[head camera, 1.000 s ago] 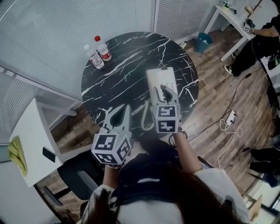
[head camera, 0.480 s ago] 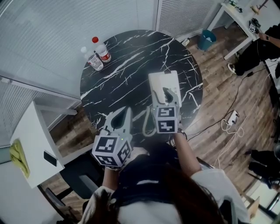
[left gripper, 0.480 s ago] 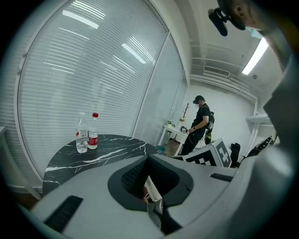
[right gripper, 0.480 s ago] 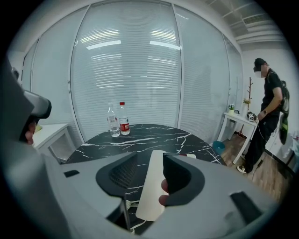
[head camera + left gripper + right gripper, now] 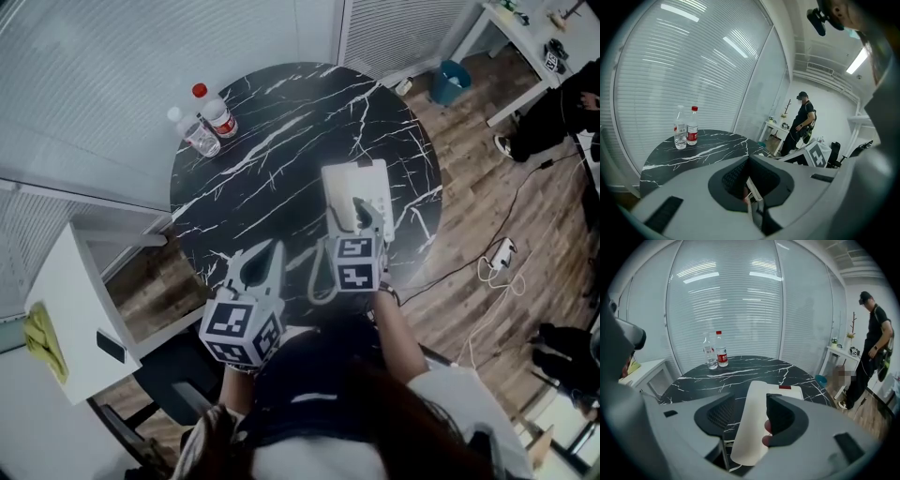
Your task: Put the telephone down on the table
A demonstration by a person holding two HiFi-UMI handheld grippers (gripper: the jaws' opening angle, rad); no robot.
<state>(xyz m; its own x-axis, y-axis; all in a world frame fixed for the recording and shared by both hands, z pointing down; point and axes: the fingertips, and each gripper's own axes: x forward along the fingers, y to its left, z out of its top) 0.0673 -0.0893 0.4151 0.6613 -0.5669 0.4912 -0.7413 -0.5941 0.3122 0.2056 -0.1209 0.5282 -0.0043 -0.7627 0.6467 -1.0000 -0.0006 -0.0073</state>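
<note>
The white telephone (image 5: 359, 184) sits low at the right front of the black marble table (image 5: 281, 141), and it seems to rest there. My right gripper (image 5: 361, 214) is at its near end. In the right gripper view the white handset (image 5: 752, 427) lies between the jaws of the right gripper (image 5: 752, 397). It leans on the right pad (image 5: 785, 418), with a gap to the left pad. These jaws have just been opening. A white cord (image 5: 317, 274) loops off the phone. My left gripper (image 5: 268, 249) hangs over the table's near edge, its jaws together in the left gripper view (image 5: 750, 159).
Two water bottles (image 5: 208, 117) stand at the table's far left. A white cabinet (image 5: 66, 309) is on the left, a dark chair (image 5: 169, 375) near me. A blue bin (image 5: 450, 82), a white desk and floor cables (image 5: 497, 253) lie right. A person in black (image 5: 874, 343) stands there.
The right gripper has sunk toward the table with the telephone. The left gripper has dropped a little too.
</note>
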